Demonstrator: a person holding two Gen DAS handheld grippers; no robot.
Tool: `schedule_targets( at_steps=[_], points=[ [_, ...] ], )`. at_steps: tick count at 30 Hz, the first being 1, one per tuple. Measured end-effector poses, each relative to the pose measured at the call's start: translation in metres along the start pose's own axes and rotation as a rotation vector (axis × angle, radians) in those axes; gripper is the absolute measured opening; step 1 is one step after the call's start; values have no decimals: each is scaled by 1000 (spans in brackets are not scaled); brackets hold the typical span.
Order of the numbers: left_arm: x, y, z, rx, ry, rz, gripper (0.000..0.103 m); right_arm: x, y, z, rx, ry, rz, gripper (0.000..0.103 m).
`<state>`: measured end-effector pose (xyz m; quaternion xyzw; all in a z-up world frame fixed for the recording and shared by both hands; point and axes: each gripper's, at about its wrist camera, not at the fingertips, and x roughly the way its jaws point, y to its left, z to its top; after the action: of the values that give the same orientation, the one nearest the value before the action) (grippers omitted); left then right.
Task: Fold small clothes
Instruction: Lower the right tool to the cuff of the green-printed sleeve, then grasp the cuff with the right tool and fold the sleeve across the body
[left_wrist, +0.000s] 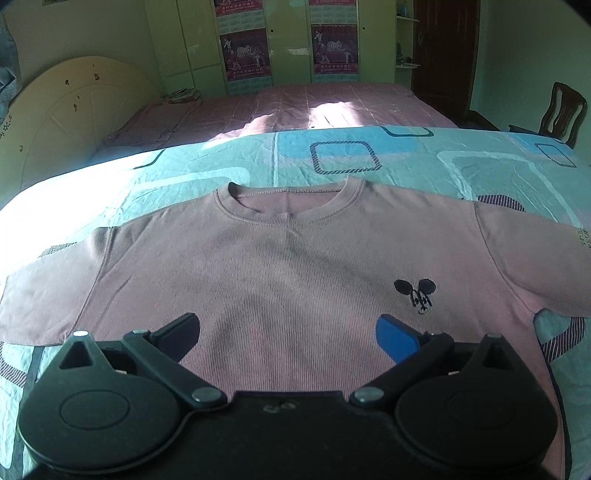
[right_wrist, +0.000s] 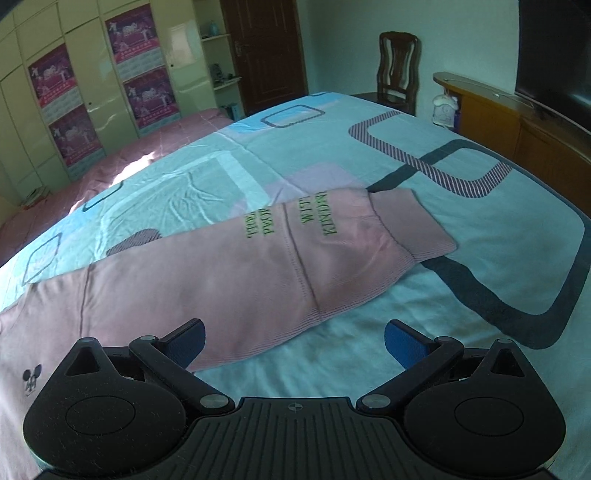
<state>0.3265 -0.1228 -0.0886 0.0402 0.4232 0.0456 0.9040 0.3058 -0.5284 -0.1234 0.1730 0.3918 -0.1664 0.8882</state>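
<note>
Nearest us, both tools gape with nothing between their fingers: the left tool (left_wrist: 288, 332) over the pink sweater (left_wrist: 280, 266), the right tool (right_wrist: 293, 341) by its sleeve (right_wrist: 295, 258). We judge folding not yet begun; the sweater lies flat on the bed (right_wrist: 461, 302), collar (left_wrist: 288, 201) at twelve o'clock. Next comes gripping the sleeve cuff (right_wrist: 417, 225) at two o'clock. Bare quilt surrounds it.

Item count, both wrist views

One pink sweatshirt (left_wrist: 280, 258) lying flat, centre frame; two sleeves, one seen full length at centre of the right wrist view (right_wrist: 258, 266). One patterned bedsheet (left_wrist: 424, 162). Two grippers: left gripper (left_wrist: 288, 332), right gripper (right_wrist: 293, 341), each with two spread fingers. One wooden chair (right_wrist: 399, 70), upper right. Four posters (right_wrist: 129, 29) on wardrobe doors, upper left.
</note>
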Motion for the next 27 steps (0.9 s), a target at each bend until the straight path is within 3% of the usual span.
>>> schedule_targets(
  at_steps=[4, 7, 12, 13, 14, 18, 20, 27],
  points=[
    [12, -1, 6, -7, 4, -1, 101, 22, -15, 6, 57, 16, -36, 102],
    [19, -2, 9, -7, 8, 0, 99, 40, -25, 9, 111, 53, -33, 69],
    [25, -4, 12, 5, 9, 7, 98, 48, -33, 15, 175, 22, -31, 69],
    [27, -4, 12, 8, 8, 4, 97, 50, -34, 17, 184, 16, -36, 64],
    [28, -5, 12, 12, 8, 3, 97, 53, -35, 19, 191, 10, -44, 51],
    [31, -6, 11, 28, 15, -9, 93, 58, -43, 25, 244, -7, -38, 31],
    [32, -5, 10, 33, 20, -16, 92, 55, -46, 26, 249, -18, -38, 12],
    [33, 1, 8, 49, 17, -13, 89, 47, -48, 26, 245, -58, -25, 6]
  ],
)
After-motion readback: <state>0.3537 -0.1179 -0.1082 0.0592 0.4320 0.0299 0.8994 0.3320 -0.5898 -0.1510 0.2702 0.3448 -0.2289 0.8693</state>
